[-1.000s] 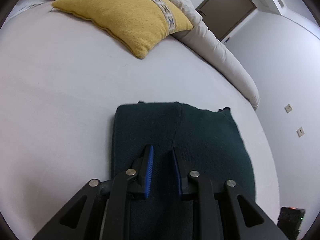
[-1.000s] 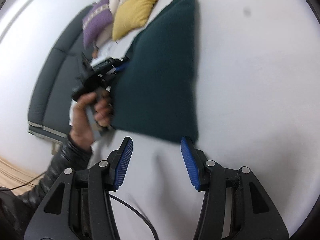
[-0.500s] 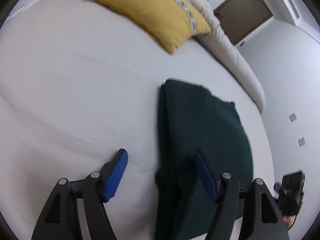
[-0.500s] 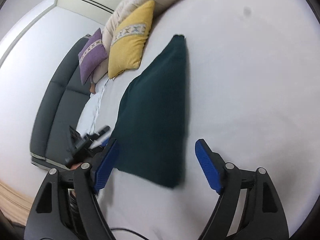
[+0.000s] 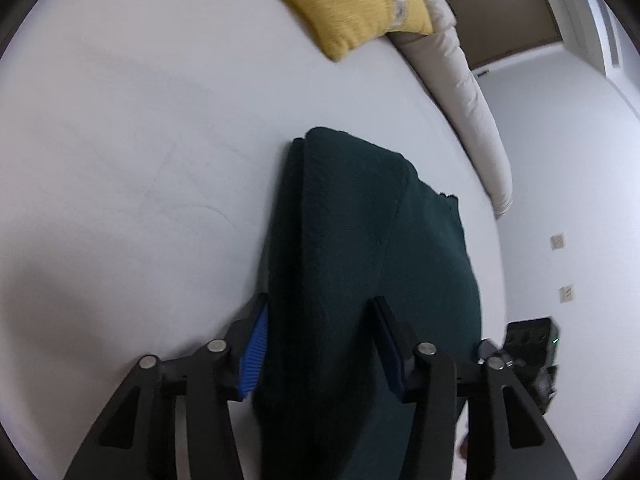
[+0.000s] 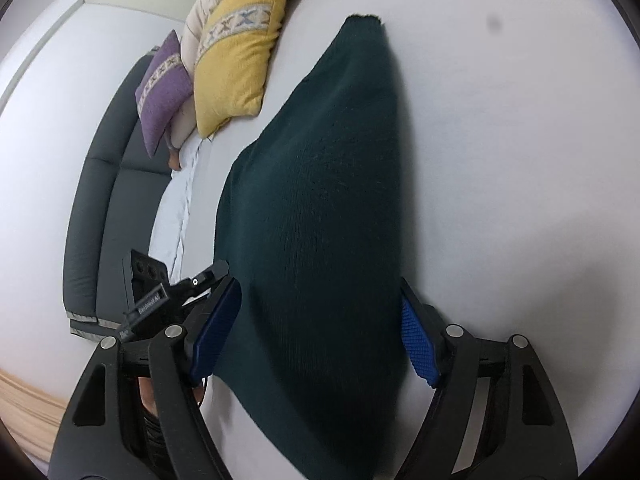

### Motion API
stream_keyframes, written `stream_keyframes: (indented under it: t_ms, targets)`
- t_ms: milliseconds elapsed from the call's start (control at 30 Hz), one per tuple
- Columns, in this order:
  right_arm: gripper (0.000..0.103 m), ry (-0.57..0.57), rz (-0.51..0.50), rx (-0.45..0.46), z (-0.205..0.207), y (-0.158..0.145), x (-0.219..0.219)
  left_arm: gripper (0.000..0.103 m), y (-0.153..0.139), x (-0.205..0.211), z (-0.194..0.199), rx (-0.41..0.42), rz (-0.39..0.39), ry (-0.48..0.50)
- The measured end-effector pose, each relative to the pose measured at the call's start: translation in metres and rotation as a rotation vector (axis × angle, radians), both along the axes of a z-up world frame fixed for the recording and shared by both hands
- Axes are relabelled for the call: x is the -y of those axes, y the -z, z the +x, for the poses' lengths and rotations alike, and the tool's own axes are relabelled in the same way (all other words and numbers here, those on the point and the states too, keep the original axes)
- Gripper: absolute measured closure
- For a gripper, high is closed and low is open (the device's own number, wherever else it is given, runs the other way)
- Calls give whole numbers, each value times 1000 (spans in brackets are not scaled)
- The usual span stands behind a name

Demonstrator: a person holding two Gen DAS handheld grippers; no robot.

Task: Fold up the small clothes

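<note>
On white bed sheet (image 6: 500, 140): dark green knit garment (image 6: 320, 208), folded long and narrow, layered edge on one side. Straddled by left gripper (image 5: 320, 344) and right gripper (image 6: 316, 332), both spread wide, nothing pinched. Beyond: yellow cushion (image 6: 240, 48), purple cushion (image 6: 164, 88), grey sofa (image 6: 100, 208); device label unreadable.

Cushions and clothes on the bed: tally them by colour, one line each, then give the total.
Yellow cushion: 1
Purple cushion: 1
Dark green garment: 1
Total: 3
</note>
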State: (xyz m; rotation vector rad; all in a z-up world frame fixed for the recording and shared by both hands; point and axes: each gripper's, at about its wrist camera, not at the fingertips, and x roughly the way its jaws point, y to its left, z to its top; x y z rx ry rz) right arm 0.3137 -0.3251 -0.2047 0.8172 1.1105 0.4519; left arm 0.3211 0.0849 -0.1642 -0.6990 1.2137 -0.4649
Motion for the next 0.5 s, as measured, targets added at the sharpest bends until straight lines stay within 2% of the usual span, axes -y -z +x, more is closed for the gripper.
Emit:
stream_keyframes:
  t_ms: [133, 233, 333, 500]
  targets:
    - [42, -5, -28, -14, 4, -1, -5, 66, 3, -2, 2, -14, -25, 6]
    - [56, 2, -46, -12, 2, -3, -6, 73, 8, -5, 0, -19, -62, -9]
    - [62, 15, -84, 8, -4, -15, -10, 77, 2, 0, -4, -3, -41, -19]
    - [65, -9, -159, 65, -29, -51, -18, 79, -29, 10, -24, 54, 14, 2]
